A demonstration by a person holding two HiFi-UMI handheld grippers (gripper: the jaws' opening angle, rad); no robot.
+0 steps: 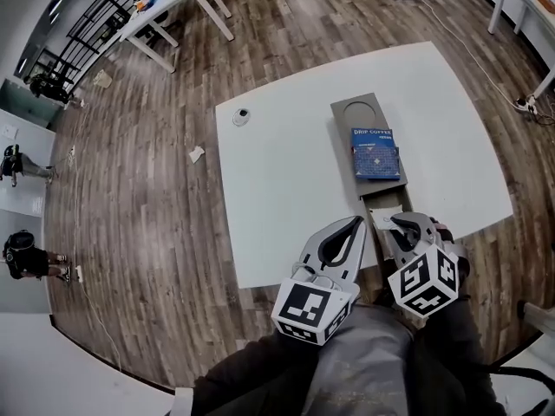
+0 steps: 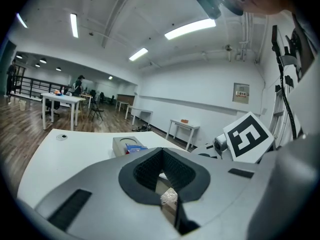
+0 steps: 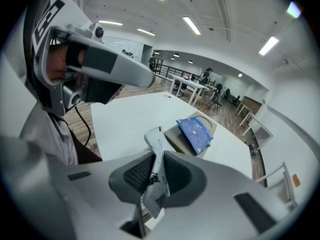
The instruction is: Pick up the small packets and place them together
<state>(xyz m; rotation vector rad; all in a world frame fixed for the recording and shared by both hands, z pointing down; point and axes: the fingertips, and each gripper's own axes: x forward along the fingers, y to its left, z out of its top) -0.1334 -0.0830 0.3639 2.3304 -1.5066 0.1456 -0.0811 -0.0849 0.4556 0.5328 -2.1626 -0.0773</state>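
Gripping a small white packet (image 3: 154, 140) edge-on, the right claw (image 3: 156, 160) has its jaws drawn narrow onto the packet's middle. The top of the sachet stands proud beyond the tips and the lower end hangs through behind them. A pinch across the flat faces looks chosen to keep so thin a thing from slipping or folding. In the head view this claw sits at the near edge of the table (image 1: 286, 198), right at the 6 o'clock end of a long grey tray (image 1: 339, 150). At its 9 o'clock, just beside it, the left claw (image 1: 356, 223) is closed tip to tip with nothing between the pads, pointing roughly level past the table edge. It seems parked there to keep clear of the working claw, yet near enough to help.

Going toward 12 o'clock along the tray, the nearest compartment (image 1: 392, 203) shows a pale bottom and what may be a scrap of wrapper at its lip, too small to tell. The middle compartment holds a stack of blue drip-coffee packets (image 1: 375, 152), leaning slightly rather than lying flat. That is probably the gathering place for the white one. A round recess (image 1: 356, 113) marks the far end. Off at 10 o'clock, well apart on the table, lies a small round thing (image 1: 241, 116).
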